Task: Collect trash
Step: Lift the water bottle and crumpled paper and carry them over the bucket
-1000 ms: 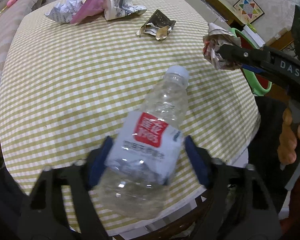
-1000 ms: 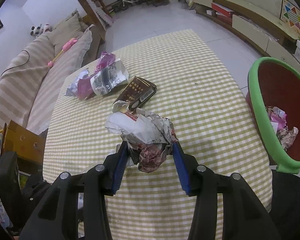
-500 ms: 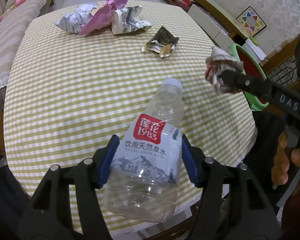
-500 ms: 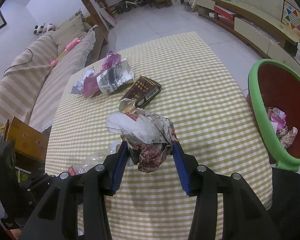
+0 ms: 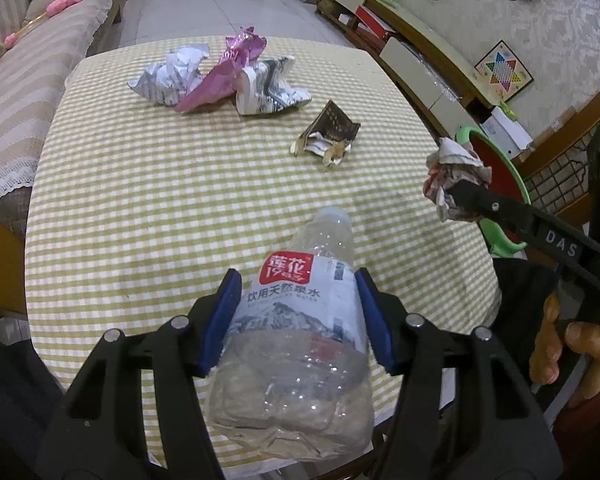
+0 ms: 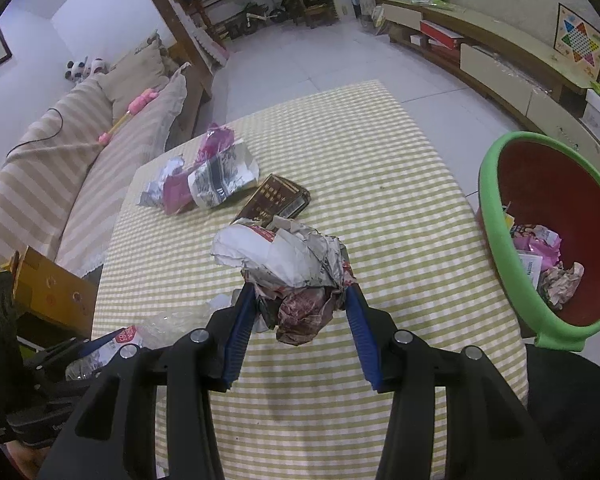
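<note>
A clear plastic bottle [image 5: 324, 240] with a red-and-white label lies between the blue pads of my left gripper [image 5: 297, 280]. The jaws are closing and the pads press on the label, holding the bottle above the checked table [image 5: 140, 220]. My right gripper [image 6: 299, 292] is shut on a crumpled paper wad [image 6: 284, 256] and hangs over the table's near right part. That wad [image 5: 456, 176] also shows at the right of the left wrist view. A red bin with a green rim [image 6: 488, 184] stands on the floor beside the table's right edge, with trash inside.
Crumpled silver and pink wrappers [image 5: 220, 76] lie at the table's far side, with a torn brown carton [image 5: 332, 132] nearer. A striped sofa [image 6: 40, 160] runs along the left, a cardboard box [image 6: 48, 292] sits by the near left corner, and a low cabinet [image 6: 500, 64] lines the right wall.
The left gripper has risen with the bottle, and its pads have drawn in onto the label. The right gripper and its paper wad have stayed put.
</note>
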Demonstrator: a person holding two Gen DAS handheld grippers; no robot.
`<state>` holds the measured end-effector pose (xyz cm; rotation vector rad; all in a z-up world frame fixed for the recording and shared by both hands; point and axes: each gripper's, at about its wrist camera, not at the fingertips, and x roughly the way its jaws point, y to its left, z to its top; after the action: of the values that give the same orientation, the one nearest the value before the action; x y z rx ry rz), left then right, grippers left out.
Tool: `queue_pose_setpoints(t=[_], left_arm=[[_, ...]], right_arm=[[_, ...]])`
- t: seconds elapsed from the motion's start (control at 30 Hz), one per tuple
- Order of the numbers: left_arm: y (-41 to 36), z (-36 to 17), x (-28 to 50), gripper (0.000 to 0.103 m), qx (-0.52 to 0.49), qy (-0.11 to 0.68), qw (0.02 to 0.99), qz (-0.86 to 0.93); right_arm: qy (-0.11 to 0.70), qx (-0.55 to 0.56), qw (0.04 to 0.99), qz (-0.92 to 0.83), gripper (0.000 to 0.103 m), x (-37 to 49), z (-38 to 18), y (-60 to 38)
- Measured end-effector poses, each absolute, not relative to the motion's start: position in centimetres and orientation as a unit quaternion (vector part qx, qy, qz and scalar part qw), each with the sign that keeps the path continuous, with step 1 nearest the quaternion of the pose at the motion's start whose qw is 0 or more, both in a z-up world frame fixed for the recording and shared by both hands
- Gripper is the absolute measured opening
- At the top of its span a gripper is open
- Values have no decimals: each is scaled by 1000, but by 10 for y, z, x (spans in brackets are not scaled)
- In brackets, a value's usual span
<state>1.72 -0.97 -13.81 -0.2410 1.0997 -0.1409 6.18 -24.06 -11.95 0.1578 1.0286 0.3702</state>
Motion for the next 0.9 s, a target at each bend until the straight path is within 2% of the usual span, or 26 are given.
queue_pose_setpoints(t=[0.9], left_arm=[[-20,-104,41,49,-109,479,868,-75]], right_arm=[[477,97,860,156,45,65,-109,-267]])
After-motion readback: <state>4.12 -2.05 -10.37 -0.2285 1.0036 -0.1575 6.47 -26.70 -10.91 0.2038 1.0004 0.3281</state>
